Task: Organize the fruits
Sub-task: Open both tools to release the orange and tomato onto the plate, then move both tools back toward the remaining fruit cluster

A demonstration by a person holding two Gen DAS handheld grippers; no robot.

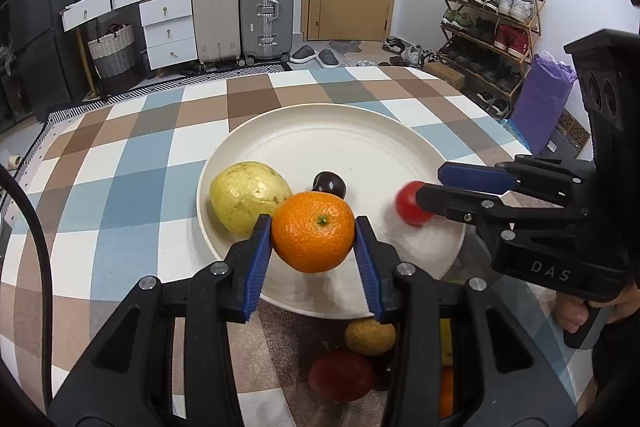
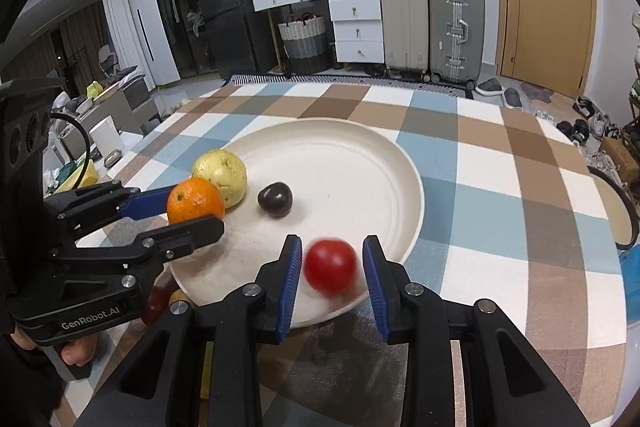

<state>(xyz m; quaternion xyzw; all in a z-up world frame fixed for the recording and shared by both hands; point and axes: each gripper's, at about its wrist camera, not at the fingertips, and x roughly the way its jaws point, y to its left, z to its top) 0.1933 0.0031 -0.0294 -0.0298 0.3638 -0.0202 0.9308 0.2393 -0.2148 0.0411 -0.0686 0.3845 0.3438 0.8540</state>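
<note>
**Two grippers over the plate, one fruit in each pair of jaws**

While both tools hang over the near edge of the cream plate (image 1: 304, 131), the left gripper (image 1: 314, 231) has its blue pads pressed against either side of an orange (image 1: 314, 231), which sits squarely between the fingers, stem end up, over the plate's near rim. Seen from the other side, the same orange (image 2: 195, 200) is pinched between a blue pad behind it and a black finger in front.

The right gripper (image 2: 331, 267) stands a little wider than its fruit: a red tomato (image 2: 330, 267) shows between the two blue pads with a sliver of space on each side, and it is blurred, so I cannot tell whether the pads have any hold on it. It lies over the near part of the plate.

On the plate rest a pale yellow-green guava (image 1: 249, 195), just behind and to the left of the orange and close enough to touch it, and a small dark plum (image 1: 329, 184), well clear of the tomato.

Below the left gripper, off the plate on the checked tablecloth (image 1: 132, 163), more fruit waits: a yellowish one (image 1: 369, 337) and a red one (image 1: 340, 375), both partly hidden by the fingers.
</note>
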